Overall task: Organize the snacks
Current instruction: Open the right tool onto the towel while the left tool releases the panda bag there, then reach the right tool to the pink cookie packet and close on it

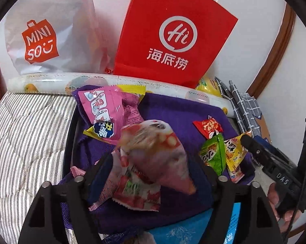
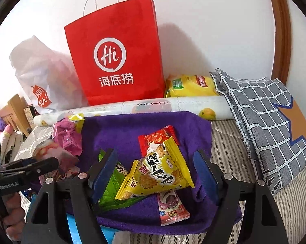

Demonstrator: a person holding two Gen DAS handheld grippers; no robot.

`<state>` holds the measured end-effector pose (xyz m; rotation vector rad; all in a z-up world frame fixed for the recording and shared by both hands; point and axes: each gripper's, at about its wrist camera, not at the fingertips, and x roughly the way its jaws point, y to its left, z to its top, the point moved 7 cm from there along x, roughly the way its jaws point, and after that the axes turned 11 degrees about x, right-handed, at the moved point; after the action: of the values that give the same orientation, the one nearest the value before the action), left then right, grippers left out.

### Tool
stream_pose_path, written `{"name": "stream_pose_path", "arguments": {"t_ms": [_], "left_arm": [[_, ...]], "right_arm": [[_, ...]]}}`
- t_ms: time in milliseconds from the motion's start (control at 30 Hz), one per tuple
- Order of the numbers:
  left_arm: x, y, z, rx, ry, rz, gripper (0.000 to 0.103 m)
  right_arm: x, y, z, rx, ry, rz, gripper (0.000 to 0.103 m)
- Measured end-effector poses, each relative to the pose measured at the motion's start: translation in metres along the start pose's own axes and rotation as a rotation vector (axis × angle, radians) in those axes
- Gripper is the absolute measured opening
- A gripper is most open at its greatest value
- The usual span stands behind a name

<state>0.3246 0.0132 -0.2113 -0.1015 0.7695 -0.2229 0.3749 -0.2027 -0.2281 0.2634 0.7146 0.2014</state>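
Snack packets lie on a purple cloth [image 1: 173,107] [image 2: 132,126]. My left gripper [image 1: 153,172] is open, its jaws wide apart around a blurred pink and white strawberry packet [image 1: 153,146] that lies over another strawberry packet [image 1: 136,191]. A pink packet [image 1: 104,105] and a yellow one lie behind. My right gripper [image 2: 155,170] is open, its jaws on either side of a yellow rice-cracker packet [image 2: 159,170], not touching it. A green packet [image 2: 114,187], a red packet [image 2: 157,136] and a pink Toy Story packet [image 2: 171,209] lie around it.
A red paper bag [image 2: 114,50] and a white Miniso bag [image 1: 45,32] stand at the wall behind a rolled printed sheet [image 2: 153,103]. A yellow chip bag [image 2: 191,85] and a grey checked cloth [image 2: 260,109] lie at the right. Striped bedding [image 1: 25,134] surrounds the purple cloth.
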Motion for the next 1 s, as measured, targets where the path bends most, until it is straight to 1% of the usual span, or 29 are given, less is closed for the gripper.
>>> {"name": "stream_pose_path", "arguments": {"t_ms": [200,300,367,433,533,567,633,667,733,767,867,933,1000], "left_arm": [[-0.007,0.005,0.003,-0.027,-0.017,0.003,0.078],[-0.016,0.006,0.005,-0.033,-0.042,0.000,0.078],[-0.021,0.006,0.008,-0.026,-0.056,0.017,0.078],[-0.027,0.005,0.010,-0.019,-0.075,0.026,0.078],[-0.032,0.006,0.013,-0.025,-0.081,0.037,0.078],[-0.034,0.006,0.013,-0.027,-0.083,0.039,0.078],[-0.041,0.007,0.016,-0.030,-0.090,0.057,0.078],[-0.047,0.008,0.019,-0.026,-0.105,0.071,0.078],[-0.053,0.009,0.024,-0.017,-0.106,0.112,0.078],[-0.056,0.010,0.026,-0.019,-0.100,0.115,0.078],[-0.071,0.015,0.021,-0.033,-0.079,0.082,0.078],[-0.082,0.020,0.016,-0.020,-0.079,0.085,0.078],[-0.094,0.029,0.009,0.006,-0.079,0.108,0.078]], "right_arm": [[-0.002,-0.005,0.002,-0.003,-0.016,-0.027,0.077],[-0.006,-0.008,0.004,0.020,-0.026,-0.025,0.077],[-0.010,-0.008,0.007,0.040,-0.039,-0.010,0.077],[-0.015,-0.009,0.006,0.074,-0.031,-0.012,0.077],[-0.023,-0.007,-0.007,0.093,0.017,-0.057,0.077],[-0.029,-0.003,-0.012,0.087,0.028,-0.058,0.077],[-0.042,0.005,-0.020,0.077,0.023,-0.060,0.076],[-0.051,0.011,-0.024,0.069,0.016,-0.062,0.076],[-0.070,0.023,-0.028,0.048,0.004,-0.064,0.076],[-0.081,0.031,-0.030,0.040,-0.005,-0.063,0.076],[-0.100,0.043,-0.036,0.032,-0.016,-0.095,0.076],[-0.111,0.053,-0.044,0.012,-0.023,-0.113,0.076],[-0.117,0.061,-0.052,-0.005,-0.034,-0.130,0.076]]}}
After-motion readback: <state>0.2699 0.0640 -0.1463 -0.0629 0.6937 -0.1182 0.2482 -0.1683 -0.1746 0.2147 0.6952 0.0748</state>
